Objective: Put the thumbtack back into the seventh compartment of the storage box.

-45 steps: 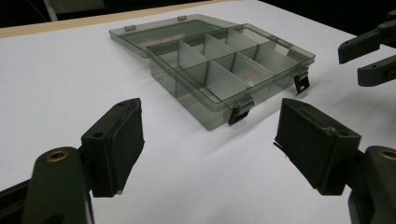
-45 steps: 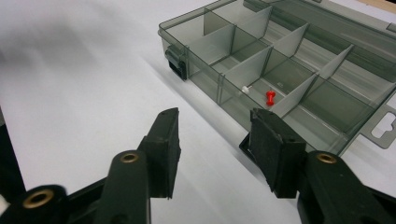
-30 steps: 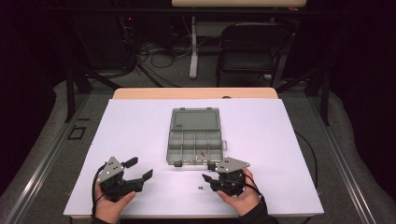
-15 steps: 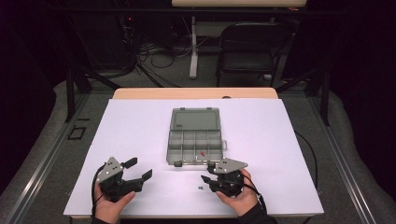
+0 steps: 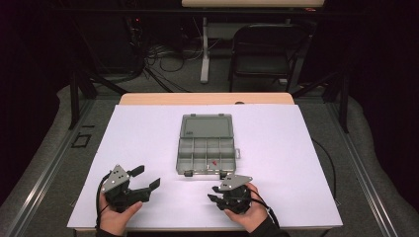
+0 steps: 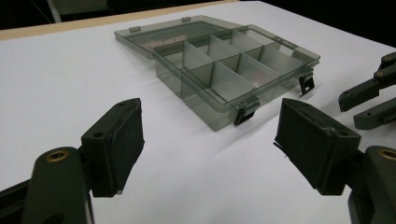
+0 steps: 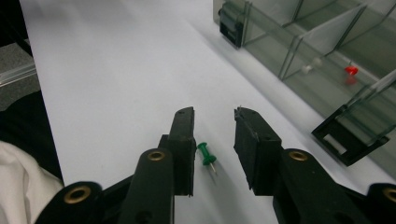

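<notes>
A clear grey organizer box point(image 5: 206, 145) lies at mid-table with its lid folded flat behind it. A red push pin point(image 5: 214, 162) sits in a front compartment, seen again as the red push pin point(image 7: 350, 70) beside a white pin point(image 7: 307, 68). On the white sheet lies a green push pin point(image 7: 206, 156), between the jaws of my right gripper point(image 7: 214, 114), which stand apart on either side without touching it. From above, the right gripper point(image 5: 213, 193) points left, just before the box's front edge. My left gripper point(image 5: 147, 177) is wide open and empty, facing the box point(image 6: 224, 65).
The white sheet point(image 5: 148, 133) covers the table to its near edge. The box's front latches point(image 6: 246, 111) stick out toward me. The right gripper's jaws point(image 6: 369, 100) show at the right of the left gripper view. A chair point(image 5: 267, 54) and cables stand beyond the table.
My right gripper has shifted a little left and toward the near edge, coming over the green push pin. The left gripper has stayed put.
</notes>
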Tool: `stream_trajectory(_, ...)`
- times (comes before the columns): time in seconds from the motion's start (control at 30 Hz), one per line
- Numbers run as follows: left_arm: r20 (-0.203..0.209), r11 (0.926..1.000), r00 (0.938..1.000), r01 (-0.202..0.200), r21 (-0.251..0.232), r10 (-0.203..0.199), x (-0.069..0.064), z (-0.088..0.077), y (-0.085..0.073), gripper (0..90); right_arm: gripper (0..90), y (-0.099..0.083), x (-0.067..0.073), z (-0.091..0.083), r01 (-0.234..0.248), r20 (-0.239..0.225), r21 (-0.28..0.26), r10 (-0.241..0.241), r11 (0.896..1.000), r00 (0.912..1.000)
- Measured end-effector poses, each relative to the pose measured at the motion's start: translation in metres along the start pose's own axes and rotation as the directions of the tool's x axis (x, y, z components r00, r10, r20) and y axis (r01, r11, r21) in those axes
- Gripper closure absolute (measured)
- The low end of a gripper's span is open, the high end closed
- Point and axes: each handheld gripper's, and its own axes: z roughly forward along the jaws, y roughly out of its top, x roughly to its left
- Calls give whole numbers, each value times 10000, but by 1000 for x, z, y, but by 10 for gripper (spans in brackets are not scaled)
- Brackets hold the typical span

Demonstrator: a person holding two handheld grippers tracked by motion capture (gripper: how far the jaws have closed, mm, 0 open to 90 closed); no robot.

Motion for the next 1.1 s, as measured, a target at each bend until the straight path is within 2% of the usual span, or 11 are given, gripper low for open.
stream_trajectory(0.27, 65, 10000, 10000, -29, 36, 28, 0, 1, 0, 230, 716, -5, 1, 7, -45, -106, 350, 49, 9994, 9999)
stream_trajectory(0.47, 75, 9999, 9999, -76, 70, 75, -1, 1, 0, 230, 789, -7, 3, 11, 113, -75, 686, -108, 9976, 9999)
stream_trajectory(0.6, 111, 9999, 9999, -94, 54, 93, -1, 1, 0, 230, 830, -7, 4, 11, 83, -97, 658, -77, 9978, 9999)
stream_trajectory(1.1, 141, 9999, 9999, -86, 71, 85, -1, 2, 0, 230, 838, -7, 2, 11, -254, -179, 717, 267, 9971, 9995)
